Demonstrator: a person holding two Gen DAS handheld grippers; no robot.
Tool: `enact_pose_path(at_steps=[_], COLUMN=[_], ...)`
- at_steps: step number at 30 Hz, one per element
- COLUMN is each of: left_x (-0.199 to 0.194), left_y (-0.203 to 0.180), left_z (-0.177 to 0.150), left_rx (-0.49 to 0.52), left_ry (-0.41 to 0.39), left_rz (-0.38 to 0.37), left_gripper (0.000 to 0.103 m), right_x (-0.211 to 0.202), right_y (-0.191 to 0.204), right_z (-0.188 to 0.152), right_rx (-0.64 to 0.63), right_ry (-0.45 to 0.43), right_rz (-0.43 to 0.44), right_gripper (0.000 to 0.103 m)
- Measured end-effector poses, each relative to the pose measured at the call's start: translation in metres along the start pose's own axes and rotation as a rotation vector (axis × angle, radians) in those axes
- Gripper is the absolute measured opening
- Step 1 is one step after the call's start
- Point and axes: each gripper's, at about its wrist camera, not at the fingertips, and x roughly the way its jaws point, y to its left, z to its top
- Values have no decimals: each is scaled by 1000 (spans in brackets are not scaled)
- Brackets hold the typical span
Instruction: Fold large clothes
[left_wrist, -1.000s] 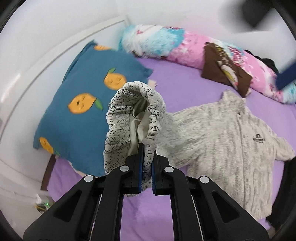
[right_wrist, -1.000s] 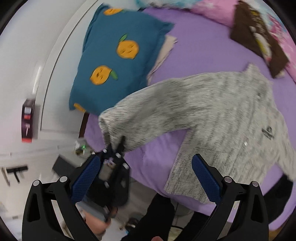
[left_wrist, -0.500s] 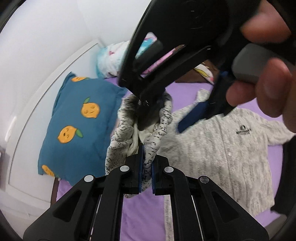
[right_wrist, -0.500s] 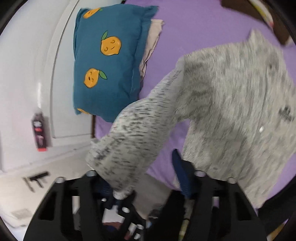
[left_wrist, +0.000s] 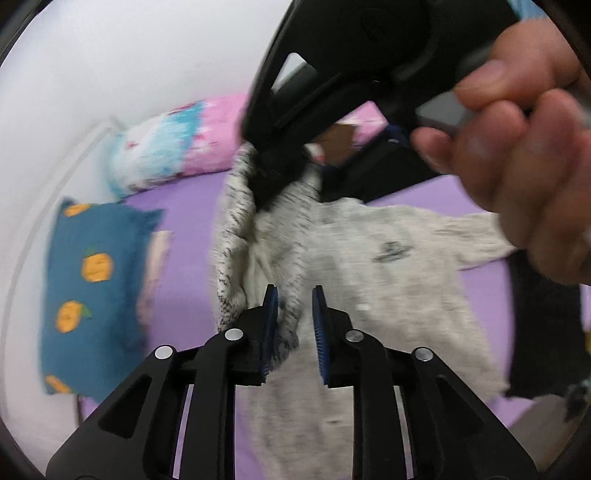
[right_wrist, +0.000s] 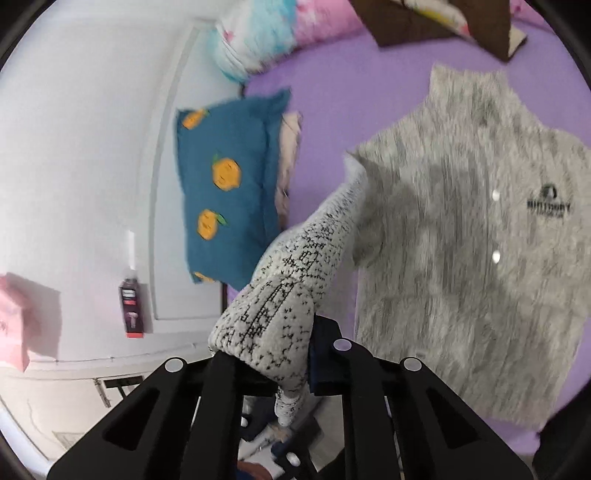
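Observation:
A grey speckled fleece jacket (right_wrist: 461, 240) lies front up on the purple bed; it also shows in the left wrist view (left_wrist: 388, 280). Its left sleeve (right_wrist: 295, 280) is lifted off the bed. My right gripper (right_wrist: 295, 354) is shut on the sleeve cuff. In the left wrist view the right gripper body (left_wrist: 332, 74) looms above, held by a hand (left_wrist: 524, 147), pinching the sleeve (left_wrist: 240, 229). My left gripper (left_wrist: 294, 325) has its jaws parted, with the hanging cuff loose between them.
A blue pillow with orange fruit prints (right_wrist: 225, 192) lies at the bed's left by the white wall. A pink and blue floral bolster (left_wrist: 173, 147) and a brown cloth (right_wrist: 443, 26) lie at the far side. Purple sheet (left_wrist: 184, 258) shows around the jacket.
My left gripper has opened and let go of the cuff. My right gripper has closed on the sleeve and holds it up. Both views swung toward the jacket.

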Motion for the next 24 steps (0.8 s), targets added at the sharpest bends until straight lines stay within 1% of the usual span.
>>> enact_pose_path(at_steps=[1,2,3,4,5,6,9,11,12,14,15,18,19,20,22,24], left_x=[-3,-6,-9,-11,-12,-12,-6,1,7,20,34,73,85,102,124,153], left_y=[-8,-13,-18,-23,-29,-35,-49,-54,-58,-62,-61,-45,-43,-41,-40,-36], left_z=[1,2,-1,-4,-8,-12,-30,-43,-52,-66,-73,-83,-85,-85,-82,-78], left_rx=[13,18,17,18,27,42,48,45,57,78,72,-4,-13,-25,-37,-35], left_ry=[-9,-16,-20,-22,-20,-14,23,59,76,108,132,180,190,200,200,196], left_rz=[-27,-59,-97,-129,-149,-159,-182,-211,-210,-207,-183,-160,-137,-123,-101,-84], left_gripper=[34,38,45,48,49,49,65,65,66,65,66,66,66,66,66,66], right_x=[-6,-11,-15,-20,-21,-22,-19,-14,-13,-7,-5,-1,1,0,1,-1], right_y=[-4,-12,-21,-38,-51,-68,-103,-133,-147,-175,-191,-230,-247,-260,-285,-298], right_z=[-4,-7,-10,-15,-17,-23,-34,-41,-45,-51,-56,-60,-60,-60,-55,-47], right_rx=[-14,-16,-7,13,33,52,89,128,148,161,174,186,187,187,177,156], right_ry=[-12,-21,-31,-46,-54,-64,-88,-97,-97,-99,-102,-97,-95,-92,-94,-91], right_rz=[-3,0,4,11,18,21,35,37,47,25,16,-27,-59,-71,-94,-107], right_gripper=[10,10,10,10,10,10,10,10,10,10,10,10,10,10,10,10])
